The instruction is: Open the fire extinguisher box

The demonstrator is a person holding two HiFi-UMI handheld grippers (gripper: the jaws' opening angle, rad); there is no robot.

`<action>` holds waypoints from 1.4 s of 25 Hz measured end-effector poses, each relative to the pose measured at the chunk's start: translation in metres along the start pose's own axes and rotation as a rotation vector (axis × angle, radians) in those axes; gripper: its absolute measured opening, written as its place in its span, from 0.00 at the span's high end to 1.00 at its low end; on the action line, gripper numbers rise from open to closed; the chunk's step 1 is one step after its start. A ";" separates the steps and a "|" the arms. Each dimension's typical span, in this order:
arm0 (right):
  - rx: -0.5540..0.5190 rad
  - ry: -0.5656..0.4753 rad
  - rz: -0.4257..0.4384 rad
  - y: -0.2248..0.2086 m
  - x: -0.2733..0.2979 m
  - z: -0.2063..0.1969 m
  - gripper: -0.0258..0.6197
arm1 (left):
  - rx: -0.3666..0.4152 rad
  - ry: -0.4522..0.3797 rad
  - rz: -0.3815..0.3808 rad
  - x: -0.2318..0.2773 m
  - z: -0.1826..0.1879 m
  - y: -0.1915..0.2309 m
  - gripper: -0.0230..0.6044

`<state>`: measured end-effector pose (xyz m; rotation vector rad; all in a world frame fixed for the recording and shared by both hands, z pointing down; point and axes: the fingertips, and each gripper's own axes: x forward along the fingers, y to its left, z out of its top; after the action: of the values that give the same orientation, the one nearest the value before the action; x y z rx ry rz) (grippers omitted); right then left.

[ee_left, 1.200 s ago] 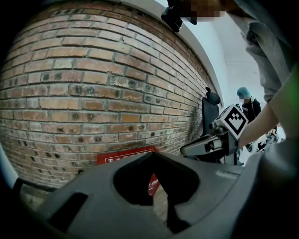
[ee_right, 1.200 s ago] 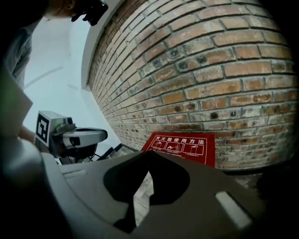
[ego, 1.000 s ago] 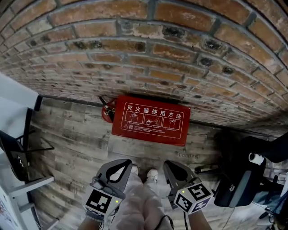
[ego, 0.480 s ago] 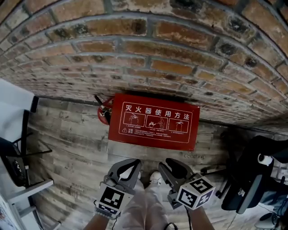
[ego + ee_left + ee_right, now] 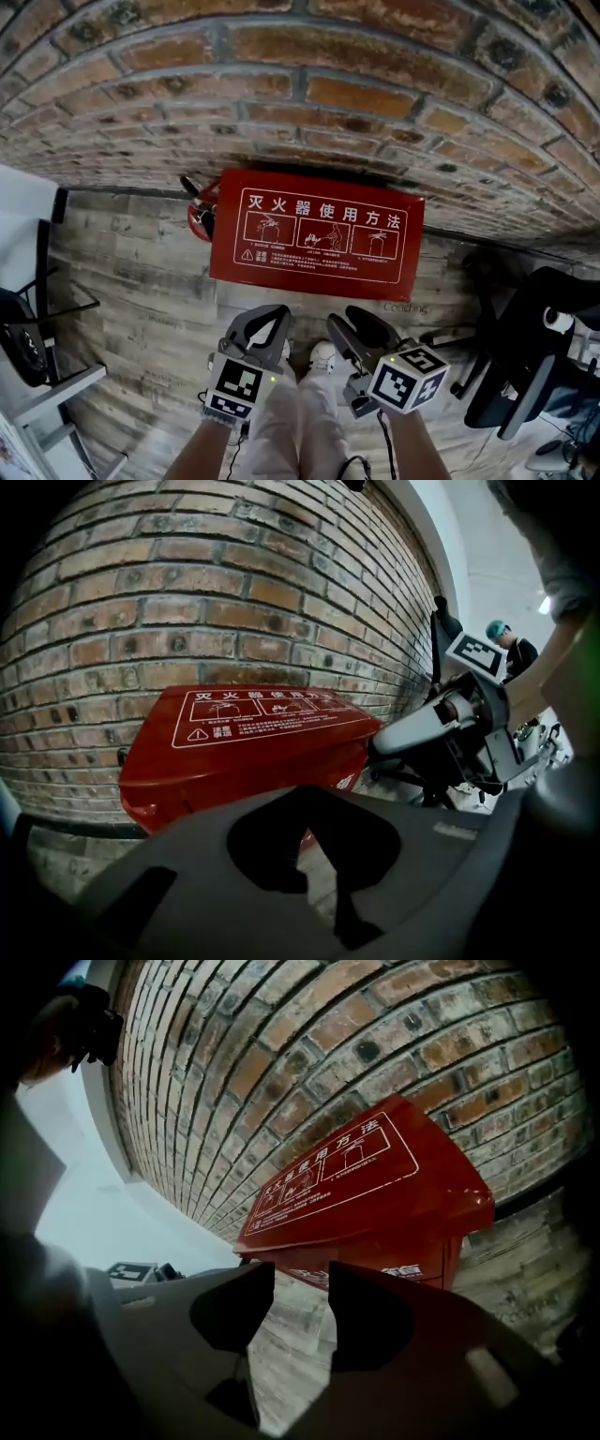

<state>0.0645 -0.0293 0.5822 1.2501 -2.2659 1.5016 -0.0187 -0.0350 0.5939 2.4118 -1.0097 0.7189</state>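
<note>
Looking steeply down on red fire extinguisher box. Set on plank floor, back against foot of brick wall, straight ahead of both grippers and apart from them. Lid shut; opening not yet begun, by the look of it.

Left gripper: jaws pressed together at the tips, nothing between. Right gripper: jaws spread, having just been opening; only bare floor in the gap, nothing gripped. Probably readied that way to take the lid's front lip, with the closed left spare for pushing or steadying. Both aimed forward and down at the box's front, side by side above pale trousers and shoes. A stance squared to the box, suited to lifting the lid up toward the wall.

Box itself: low, wide, glossy red, metal by the look. Top apparently sloped, overhanging the front as a lip. White-bordered panel printed on top: a row of Chinese characters over three small pictograms and fine print. Small white lettering on the front face under the lip, too small to read. No handle or latch to be made out. Hinge likely along the wall edge, so front lip the natural purchase.

Just left of box: small red item with black fitting, possibly an extinguisher head; cannot tell. Dark office chair off to the right, apart from box.
</note>
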 end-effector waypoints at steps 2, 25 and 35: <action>0.018 0.004 0.006 -0.004 0.005 -0.001 0.67 | -0.009 0.009 0.010 0.008 -0.006 0.006 0.97; 0.266 -0.104 0.051 -0.018 0.021 0.012 0.65 | -0.008 0.039 0.039 0.037 -0.007 0.025 0.97; 0.286 -0.130 0.081 -0.004 0.007 0.021 0.67 | -0.016 0.031 0.048 0.035 -0.006 0.026 0.97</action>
<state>0.0688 -0.0509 0.5787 1.3788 -2.2653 1.8802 -0.0193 -0.0665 0.6247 2.3622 -1.0605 0.7596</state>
